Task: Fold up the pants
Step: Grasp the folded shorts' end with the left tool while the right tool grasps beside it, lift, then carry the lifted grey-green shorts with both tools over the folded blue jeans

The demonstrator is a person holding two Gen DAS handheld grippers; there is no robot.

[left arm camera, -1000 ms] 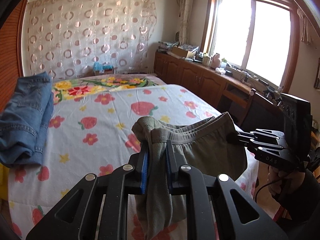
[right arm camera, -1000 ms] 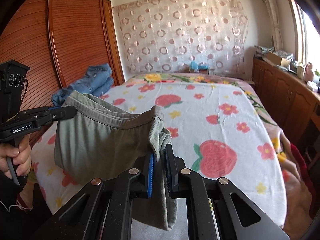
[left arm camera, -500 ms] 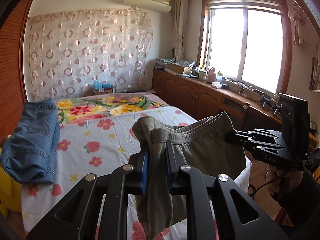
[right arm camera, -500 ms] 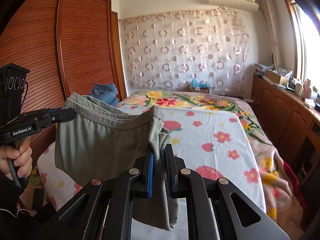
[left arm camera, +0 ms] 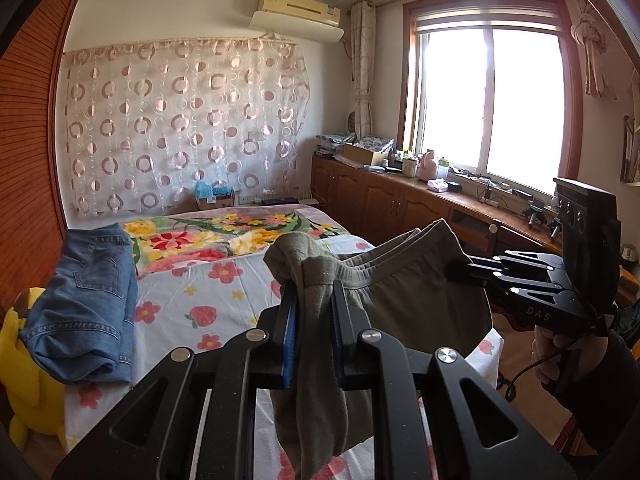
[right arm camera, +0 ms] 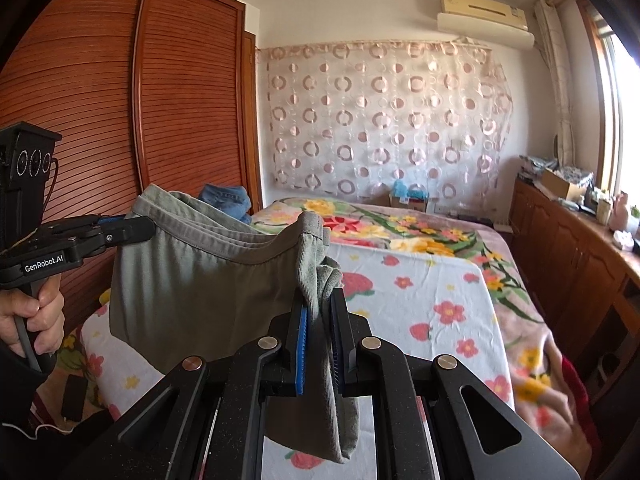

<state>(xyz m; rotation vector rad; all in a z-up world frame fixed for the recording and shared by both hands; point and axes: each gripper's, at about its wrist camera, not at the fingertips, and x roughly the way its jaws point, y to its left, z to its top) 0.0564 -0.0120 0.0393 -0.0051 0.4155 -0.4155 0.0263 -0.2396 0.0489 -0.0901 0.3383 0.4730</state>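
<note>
Compared with a second ago, both wrist views show more wall and less bed, so the grey-green pants have been lifted higher and hang free above it, ready to be laid out for folding. The left gripper is nearly closed, pinching one end of the waistband. The right gripper, equally narrow, clamps the other end, and the cloth sags between them.

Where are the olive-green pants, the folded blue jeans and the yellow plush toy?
olive-green pants [left arm camera: 420, 304]: left wrist view, on the cloth below the waistband.
folded blue jeans [left arm camera: 84, 300]: left wrist view, on the denim's middle.
yellow plush toy [left arm camera: 28, 384]: left wrist view, on its body.
</note>
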